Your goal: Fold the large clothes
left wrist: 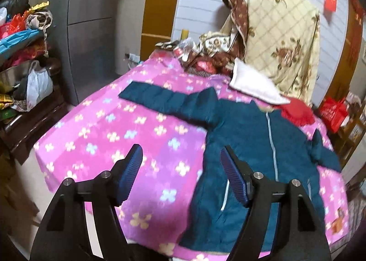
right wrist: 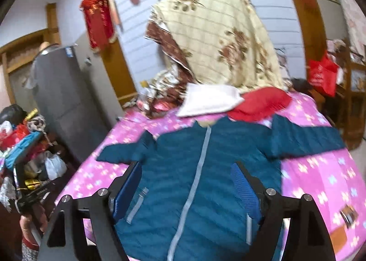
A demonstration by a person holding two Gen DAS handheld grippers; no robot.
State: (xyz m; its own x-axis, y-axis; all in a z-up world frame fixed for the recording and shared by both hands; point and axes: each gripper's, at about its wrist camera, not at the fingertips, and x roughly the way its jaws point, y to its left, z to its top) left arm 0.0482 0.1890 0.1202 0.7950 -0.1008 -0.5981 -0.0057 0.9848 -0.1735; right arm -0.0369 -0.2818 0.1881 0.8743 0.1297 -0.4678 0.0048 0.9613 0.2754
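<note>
Both tongs, left (left wrist: 180,165) and right (right wrist: 186,181), hang spread over a teal padded jacket (right wrist: 194,169) lying flat on the bed (left wrist: 103,137); its hem is cut off, motion-blurred.

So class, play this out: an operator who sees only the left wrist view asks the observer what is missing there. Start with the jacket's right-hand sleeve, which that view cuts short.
Operator: How does that sleeve lie?
Observer: In the right wrist view the sleeve of the teal jacket is stretched flat out sideways over the pink bedspread.
Operator: Is the right gripper holding anything?
Observer: No. The right gripper is open above the jacket's chest, its fingers on either side of the zip.
Operator: Pockets?
Observer: Two pale zipped pockets; the left pocket shows fully only in the right wrist view.
</note>
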